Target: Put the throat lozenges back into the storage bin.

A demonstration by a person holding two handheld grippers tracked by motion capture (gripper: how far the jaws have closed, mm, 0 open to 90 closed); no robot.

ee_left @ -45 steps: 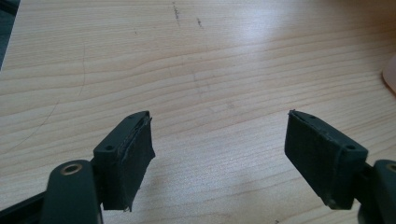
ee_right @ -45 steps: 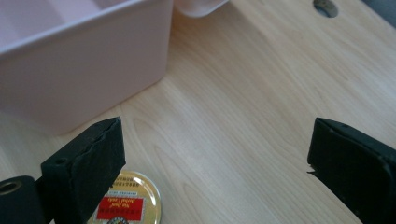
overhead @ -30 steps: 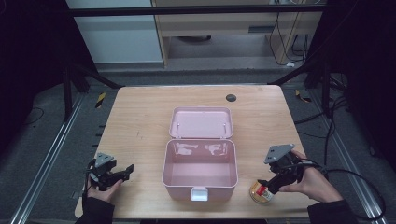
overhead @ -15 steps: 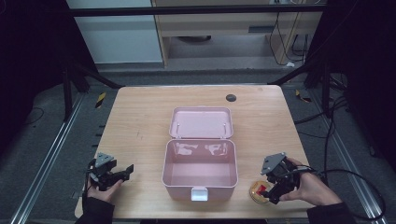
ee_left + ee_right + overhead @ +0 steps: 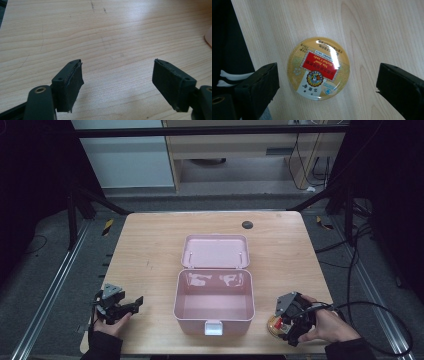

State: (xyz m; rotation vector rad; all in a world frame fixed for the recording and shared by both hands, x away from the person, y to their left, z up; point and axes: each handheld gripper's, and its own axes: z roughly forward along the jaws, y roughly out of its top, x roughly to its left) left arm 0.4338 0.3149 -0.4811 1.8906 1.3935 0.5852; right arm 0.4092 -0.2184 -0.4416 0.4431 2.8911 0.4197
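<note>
Between the wide-open right tongs (image 5: 327, 82) lies the candy tin (image 5: 318, 68), untouched; left tongs (image 5: 117, 85) gape empty.

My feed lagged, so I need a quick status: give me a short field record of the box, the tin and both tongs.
box: pink box, lid open, mid-table
tin: round yellow tin, flat on the table, right of the box
right tongs: open, jaws either side of the tin, not touching it
left tongs: open, over bare table, holding nothing
</note>
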